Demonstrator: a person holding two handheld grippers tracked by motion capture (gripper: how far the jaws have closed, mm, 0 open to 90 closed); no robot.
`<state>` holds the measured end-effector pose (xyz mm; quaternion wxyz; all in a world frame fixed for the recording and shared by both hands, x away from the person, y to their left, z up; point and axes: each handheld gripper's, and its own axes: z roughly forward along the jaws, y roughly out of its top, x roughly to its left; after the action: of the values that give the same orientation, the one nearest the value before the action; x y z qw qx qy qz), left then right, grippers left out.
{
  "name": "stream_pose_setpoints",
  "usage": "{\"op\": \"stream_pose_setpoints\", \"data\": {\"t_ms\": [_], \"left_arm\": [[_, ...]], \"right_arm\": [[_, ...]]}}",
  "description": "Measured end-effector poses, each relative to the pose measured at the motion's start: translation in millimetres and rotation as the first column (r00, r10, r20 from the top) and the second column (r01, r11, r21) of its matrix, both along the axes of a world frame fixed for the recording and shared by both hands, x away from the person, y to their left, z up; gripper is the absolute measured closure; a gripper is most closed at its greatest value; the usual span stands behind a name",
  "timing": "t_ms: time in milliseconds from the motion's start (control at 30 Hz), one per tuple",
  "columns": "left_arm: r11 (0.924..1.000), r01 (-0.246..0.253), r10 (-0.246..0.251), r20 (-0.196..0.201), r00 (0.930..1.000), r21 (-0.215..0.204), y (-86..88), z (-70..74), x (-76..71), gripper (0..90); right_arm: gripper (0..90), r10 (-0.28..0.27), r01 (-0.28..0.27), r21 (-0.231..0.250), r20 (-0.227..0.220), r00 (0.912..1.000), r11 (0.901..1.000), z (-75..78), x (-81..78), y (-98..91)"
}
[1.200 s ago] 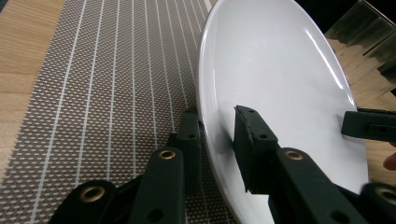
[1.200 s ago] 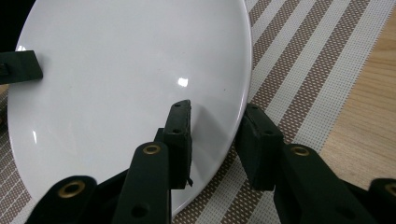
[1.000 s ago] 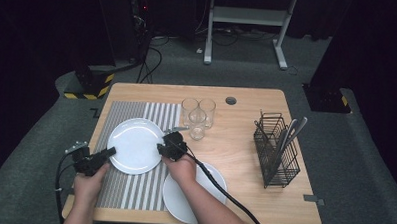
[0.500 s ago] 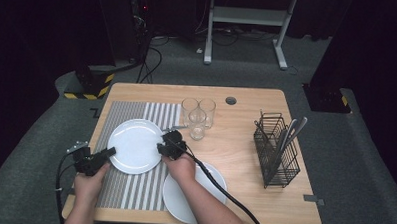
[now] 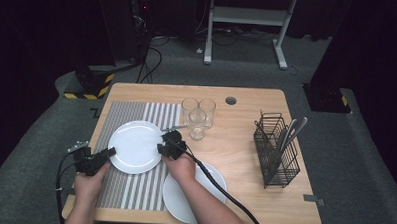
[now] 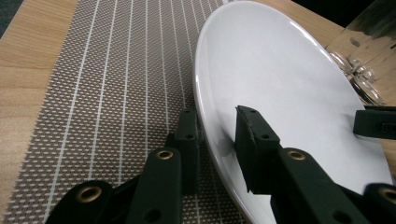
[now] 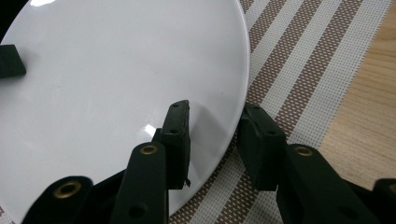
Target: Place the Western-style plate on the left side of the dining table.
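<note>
A white plate (image 5: 135, 145) lies on the striped placemat (image 5: 128, 189) at the table's left. My left gripper (image 5: 110, 151) is at the plate's left rim and my right gripper (image 5: 161, 148) at its right rim. In the left gripper view, one jaw sits on top of the plate (image 6: 280, 79) and the other against the rim's outer side, so the left gripper (image 6: 217, 126) is shut on the rim. The right gripper view shows the same hold: the right gripper (image 7: 215, 116) has one jaw on the plate (image 7: 116, 70) and one tucked at the rim's edge.
A second white plate (image 5: 208, 192) lies at the front edge, partly under the right forearm. Three glasses (image 5: 197, 114) stand just beyond the placemat, with a piece of cutlery (image 5: 173, 127) beside them. A black wire cutlery basket (image 5: 277, 152) holding utensils stands at the right.
</note>
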<state>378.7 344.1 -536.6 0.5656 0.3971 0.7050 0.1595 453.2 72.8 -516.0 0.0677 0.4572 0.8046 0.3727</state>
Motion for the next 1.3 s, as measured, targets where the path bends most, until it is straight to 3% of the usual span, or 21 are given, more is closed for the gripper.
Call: {"op": "stream_pose_setpoints", "data": {"t_ms": [433, 1300], "left_arm": [[0.9996, -0.025, 0.025, -0.012, 0.9996, 0.009, -1.1, -0.5, 1.3, 70.9], [0.9982, -0.032, 0.033, -0.022, 0.9992, 0.051, -3.2, -1.2, 1.6, 69.3]], "right_arm": [[64.0, 0.003, -0.003, -0.026, -0.008, 1.0000, 0.9996, 1.5, 1.1, 3.4], [59.8, 0.011, -0.012, -0.033, -0.028, 0.9996, 0.9994, -2.3, 1.5, 6.1]]}}
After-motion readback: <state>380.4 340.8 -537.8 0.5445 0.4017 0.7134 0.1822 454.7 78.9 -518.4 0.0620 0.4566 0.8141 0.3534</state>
